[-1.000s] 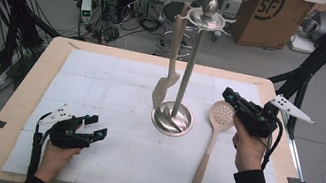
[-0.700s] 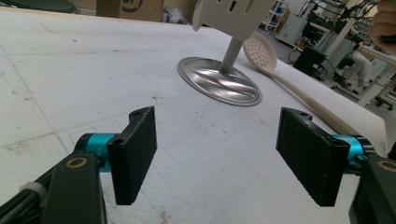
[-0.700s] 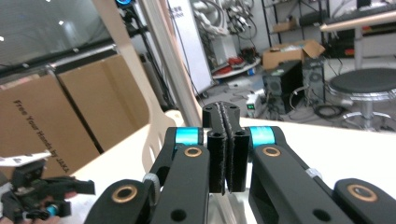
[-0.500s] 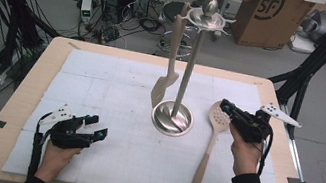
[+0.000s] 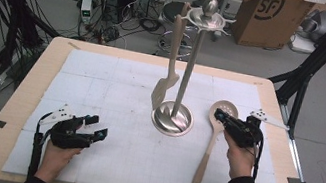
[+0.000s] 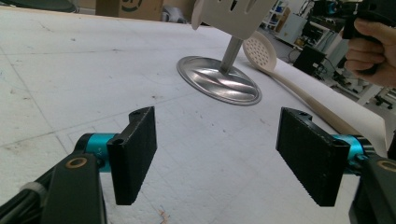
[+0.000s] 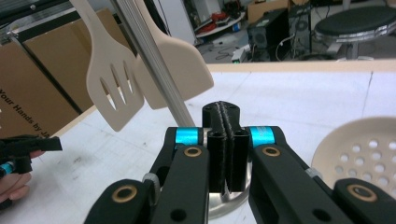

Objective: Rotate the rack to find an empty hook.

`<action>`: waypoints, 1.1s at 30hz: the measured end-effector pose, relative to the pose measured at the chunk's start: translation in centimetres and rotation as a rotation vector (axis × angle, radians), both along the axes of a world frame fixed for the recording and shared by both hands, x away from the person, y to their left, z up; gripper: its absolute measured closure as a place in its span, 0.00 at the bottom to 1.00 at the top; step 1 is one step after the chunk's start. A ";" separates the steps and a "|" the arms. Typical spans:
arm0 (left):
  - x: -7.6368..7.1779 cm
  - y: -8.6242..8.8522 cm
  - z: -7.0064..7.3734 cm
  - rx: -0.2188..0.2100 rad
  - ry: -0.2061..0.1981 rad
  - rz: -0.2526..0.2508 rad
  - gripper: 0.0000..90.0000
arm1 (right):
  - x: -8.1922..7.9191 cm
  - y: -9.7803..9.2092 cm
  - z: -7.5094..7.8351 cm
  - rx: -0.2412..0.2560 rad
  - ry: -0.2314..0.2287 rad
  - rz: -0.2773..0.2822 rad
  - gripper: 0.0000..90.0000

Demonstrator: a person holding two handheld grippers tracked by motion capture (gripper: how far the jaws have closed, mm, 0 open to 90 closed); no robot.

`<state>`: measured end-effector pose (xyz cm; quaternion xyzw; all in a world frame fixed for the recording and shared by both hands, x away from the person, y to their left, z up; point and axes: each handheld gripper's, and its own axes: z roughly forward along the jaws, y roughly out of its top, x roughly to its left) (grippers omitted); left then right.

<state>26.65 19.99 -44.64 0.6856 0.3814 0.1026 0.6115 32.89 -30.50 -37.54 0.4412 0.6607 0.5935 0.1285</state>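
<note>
A steel utensil stand rises from a round base at mid-table, with a beige slotted spatula hanging from its top. The right gripper view shows the slotted spatula, a plain one and the pole. A beige skimmer spoon lies right of the base. My right gripper hovers by the spoon's neck, jaws shut on nothing, with the skimmer head to its right. My left gripper rests open at front left, pointed at the base and skimmer.
A white mat covers the wooden table. Cardboard boxes, a stool, cables and black frame legs stand on the floor beyond the far edge. The other hand appears far right in the left gripper view.
My right gripper has moved left and toward the near edge, coming down beside the skimmer's head. The left gripper has stayed put.
</note>
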 end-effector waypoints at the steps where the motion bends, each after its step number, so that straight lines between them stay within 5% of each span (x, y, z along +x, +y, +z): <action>1: 0.0 0.0 0.0 0.000 0.000 0.000 0.33 | 0.0 0.0 -0.2 0.005 0.016 0.000 1.00; 6: 0.0 0.0 0.0 0.001 -0.001 0.001 0.33 | 0.2 0.0 -1.5 0.004 0.093 -0.002 1.00; 15: 0.0 0.0 0.0 0.000 -0.002 -0.001 0.33 | 0.8 -0.1 -3.3 -0.028 0.161 -0.017 1.00; 33: 0.0 0.1 0.0 -0.004 0.000 0.002 0.33 | 2.6 1.2 -6.1 -0.167 0.349 -0.013 1.00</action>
